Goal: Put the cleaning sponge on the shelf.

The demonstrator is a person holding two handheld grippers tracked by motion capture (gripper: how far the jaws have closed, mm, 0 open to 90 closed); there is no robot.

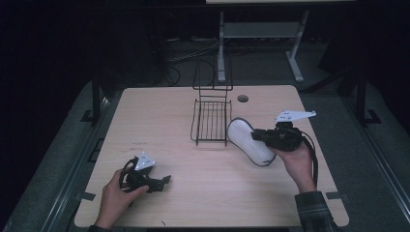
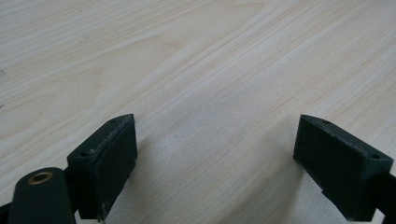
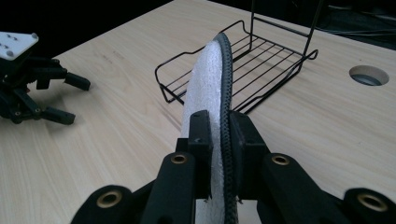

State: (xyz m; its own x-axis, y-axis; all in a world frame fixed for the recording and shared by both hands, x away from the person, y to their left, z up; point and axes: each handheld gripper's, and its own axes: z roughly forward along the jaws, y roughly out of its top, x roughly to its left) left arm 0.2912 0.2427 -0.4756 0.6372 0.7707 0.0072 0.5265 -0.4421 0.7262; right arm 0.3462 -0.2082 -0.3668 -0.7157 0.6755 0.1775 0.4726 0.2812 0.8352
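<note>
While the left gripper (image 1: 162, 181) gapes empty: one white slipper (image 1: 249, 141) in right gripper (image 1: 256, 137) fingers, one wire rack (image 1: 211, 122).

Your two black hand-held grippers and one plaid cuff

Your left hand-held gripper (image 1: 164, 181) and right hand-held gripper (image 1: 255, 136) are matt black, each topped by a pale grey three-cornered plate with small holes; brass-ringed screw holes sit at the jaw pivots, a black cable loops off each, and your right sleeve (image 1: 315, 212) is dark plaid.
</note>
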